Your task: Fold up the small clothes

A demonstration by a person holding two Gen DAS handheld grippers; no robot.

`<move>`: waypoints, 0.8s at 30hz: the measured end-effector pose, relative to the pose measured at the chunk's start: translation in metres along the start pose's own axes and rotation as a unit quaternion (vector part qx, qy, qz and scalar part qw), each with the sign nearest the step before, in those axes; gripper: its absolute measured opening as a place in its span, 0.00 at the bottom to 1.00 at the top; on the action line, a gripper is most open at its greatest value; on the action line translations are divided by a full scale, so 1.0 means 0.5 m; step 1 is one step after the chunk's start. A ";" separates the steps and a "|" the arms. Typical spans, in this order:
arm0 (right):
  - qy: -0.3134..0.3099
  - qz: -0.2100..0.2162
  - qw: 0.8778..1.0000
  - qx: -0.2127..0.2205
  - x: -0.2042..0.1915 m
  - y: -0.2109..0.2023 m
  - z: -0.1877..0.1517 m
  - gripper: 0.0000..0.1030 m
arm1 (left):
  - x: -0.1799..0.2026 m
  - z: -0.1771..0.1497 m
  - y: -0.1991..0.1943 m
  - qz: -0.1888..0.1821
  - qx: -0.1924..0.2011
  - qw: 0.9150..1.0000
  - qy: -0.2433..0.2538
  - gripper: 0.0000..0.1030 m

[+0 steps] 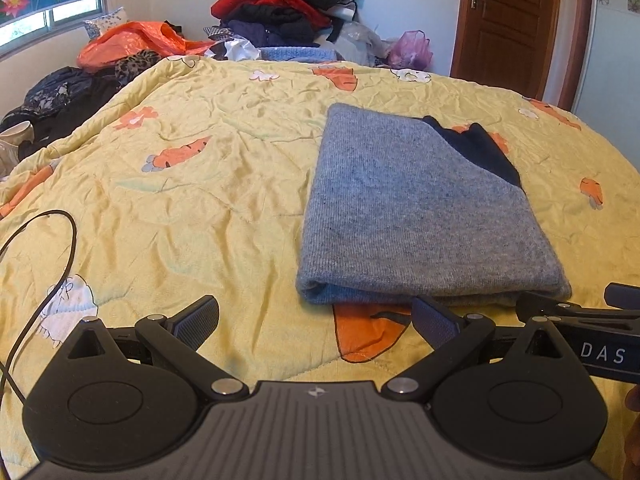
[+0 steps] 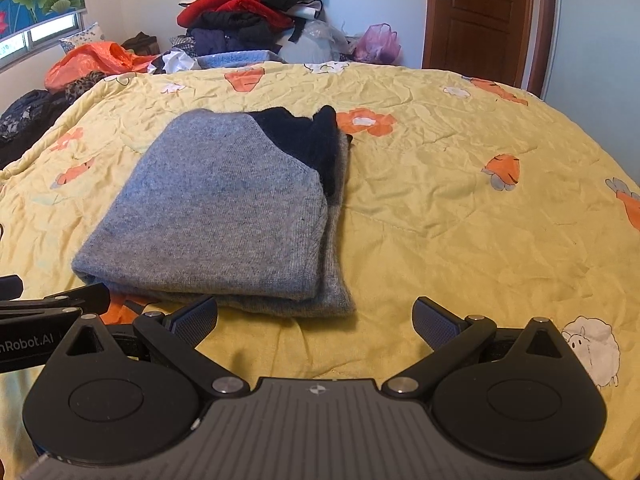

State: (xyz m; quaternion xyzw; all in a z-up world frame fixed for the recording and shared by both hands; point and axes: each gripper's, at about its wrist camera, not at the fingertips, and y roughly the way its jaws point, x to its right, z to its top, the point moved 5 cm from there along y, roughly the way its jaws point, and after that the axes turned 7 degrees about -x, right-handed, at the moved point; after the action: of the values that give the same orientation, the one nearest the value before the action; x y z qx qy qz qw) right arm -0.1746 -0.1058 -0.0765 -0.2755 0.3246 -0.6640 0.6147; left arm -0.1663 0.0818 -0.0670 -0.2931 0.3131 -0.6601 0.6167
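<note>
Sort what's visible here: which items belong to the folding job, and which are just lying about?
Job: grey sweater, left gripper, right gripper, both open.
Lying about: clothes pile, orange bag, purple bag, black cable.

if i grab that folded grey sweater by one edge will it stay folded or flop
The grey sweater is soft knit in loose stacked layers, so it would probably droop and unfold. Its fuzzy surface likely grips pads well. On the wrinkled yellow quilt, pushing may bunch it rather than slide it.
</note>
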 end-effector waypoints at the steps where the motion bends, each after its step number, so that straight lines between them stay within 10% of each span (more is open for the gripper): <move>1: 0.000 0.000 1.000 -0.001 0.000 0.000 0.000 1.00 | 0.000 0.000 0.001 0.001 0.000 1.000 0.000 1.00; 24: -0.002 0.002 1.000 0.003 -0.008 -0.001 0.007 1.00 | -0.003 0.000 0.006 0.002 -0.005 1.000 -0.003 1.00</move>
State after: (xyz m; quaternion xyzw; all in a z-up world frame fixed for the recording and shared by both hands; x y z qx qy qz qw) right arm -0.1718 -0.1019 -0.0739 -0.2747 0.3217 -0.6629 0.6177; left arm -0.1641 0.0832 -0.0691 -0.2977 0.3155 -0.6566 0.6170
